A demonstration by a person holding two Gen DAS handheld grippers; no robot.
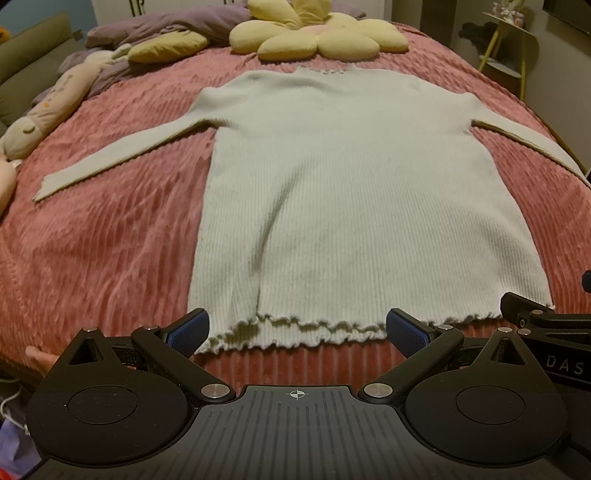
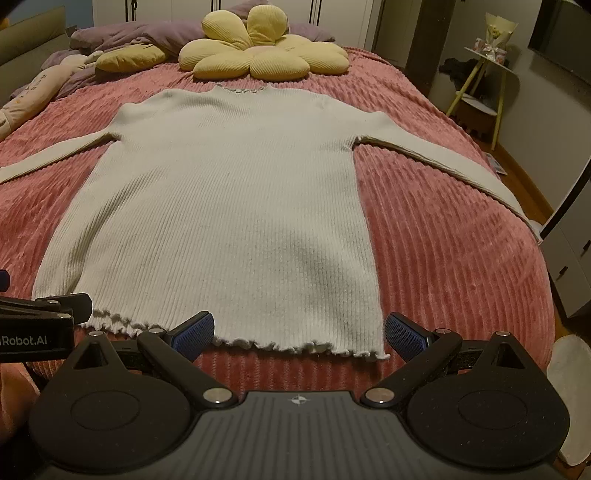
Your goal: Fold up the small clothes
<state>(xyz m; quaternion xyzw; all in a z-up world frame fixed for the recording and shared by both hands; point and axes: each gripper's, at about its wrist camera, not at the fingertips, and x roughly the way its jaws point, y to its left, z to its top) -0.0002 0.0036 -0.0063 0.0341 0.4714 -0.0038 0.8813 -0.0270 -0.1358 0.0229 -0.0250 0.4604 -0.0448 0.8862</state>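
Note:
A pale ribbed long-sleeved sweater [image 1: 351, 199] lies flat on the pink bedspread [image 1: 103, 251], both sleeves spread out, frilled hem nearest me. It also shows in the right wrist view [image 2: 229, 206]. My left gripper [image 1: 297, 330] is open and empty, just short of the hem's left half. My right gripper [image 2: 299, 332] is open and empty, just short of the hem's right half. Each gripper shows at the edge of the other's view, the right one [image 1: 535, 317] and the left one [image 2: 48, 310].
A yellow flower cushion [image 2: 258, 55] and purple bedding [image 2: 147, 33] lie at the head of the bed. A soft toy [image 1: 48, 110] lies along the left edge. A small yellow-legged side table [image 2: 484, 85] stands right of the bed. The right sleeve reaches the bed's edge [image 2: 517, 199].

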